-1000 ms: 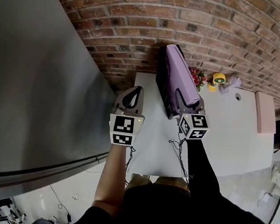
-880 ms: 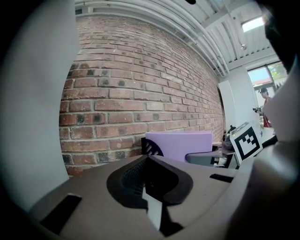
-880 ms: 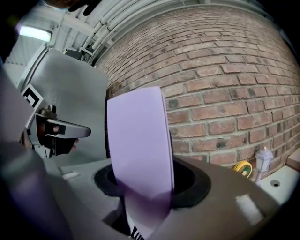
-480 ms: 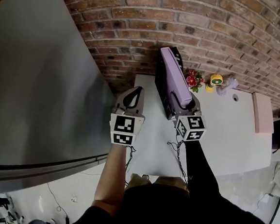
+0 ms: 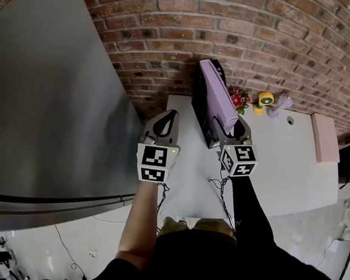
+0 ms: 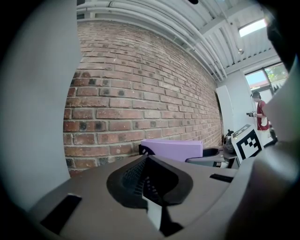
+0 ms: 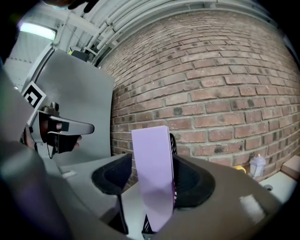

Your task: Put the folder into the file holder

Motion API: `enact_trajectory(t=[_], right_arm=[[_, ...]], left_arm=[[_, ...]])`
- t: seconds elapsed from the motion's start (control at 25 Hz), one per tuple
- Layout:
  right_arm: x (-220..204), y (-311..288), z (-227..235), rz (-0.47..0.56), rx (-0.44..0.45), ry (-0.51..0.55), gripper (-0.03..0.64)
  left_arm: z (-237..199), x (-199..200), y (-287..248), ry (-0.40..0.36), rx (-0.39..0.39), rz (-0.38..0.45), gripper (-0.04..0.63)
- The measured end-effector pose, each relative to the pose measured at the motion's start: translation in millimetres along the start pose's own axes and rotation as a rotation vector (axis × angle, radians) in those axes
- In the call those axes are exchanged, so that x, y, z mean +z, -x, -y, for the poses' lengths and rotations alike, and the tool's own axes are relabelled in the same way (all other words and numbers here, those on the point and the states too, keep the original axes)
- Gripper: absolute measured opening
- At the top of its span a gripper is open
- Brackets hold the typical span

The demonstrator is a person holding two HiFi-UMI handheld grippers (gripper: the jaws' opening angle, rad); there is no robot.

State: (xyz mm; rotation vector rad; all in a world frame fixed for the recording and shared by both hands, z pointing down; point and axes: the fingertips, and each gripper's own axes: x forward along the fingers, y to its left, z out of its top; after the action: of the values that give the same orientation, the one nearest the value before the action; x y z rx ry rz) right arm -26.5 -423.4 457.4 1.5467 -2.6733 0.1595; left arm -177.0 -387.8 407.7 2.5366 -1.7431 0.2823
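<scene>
A lilac folder stands on edge in the black mesh file holder against the brick wall. My right gripper sits at the folder's near end. Its jaws have just been opening and stand wide, the folder between them with a gap on its left side. The holder's mesh shows behind the folder. My left gripper hovers over the white table, left of the holder, shut with nothing in it. From there the folder and the right gripper show to the right.
A tall grey panel rises close on the left. By the wall stand red flowers, a yellow toy and a pale figurine. A pink box lies at the table's right end. A person stands far off.
The right gripper's jaws have spread wider around the folder's near end. The folder now stands straighter in the holder. Both grippers have lifted slightly.
</scene>
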Motion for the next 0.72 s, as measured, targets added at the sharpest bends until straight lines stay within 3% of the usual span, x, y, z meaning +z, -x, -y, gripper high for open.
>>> enact_trajectory(t=[0.72], right_arm=[[32.1,79.5,-1.4,0.087,-0.091,0.016,0.256]], left_arm=[[40.6,17.8,25.0,0.014,-0.089,0.046,0.009]])
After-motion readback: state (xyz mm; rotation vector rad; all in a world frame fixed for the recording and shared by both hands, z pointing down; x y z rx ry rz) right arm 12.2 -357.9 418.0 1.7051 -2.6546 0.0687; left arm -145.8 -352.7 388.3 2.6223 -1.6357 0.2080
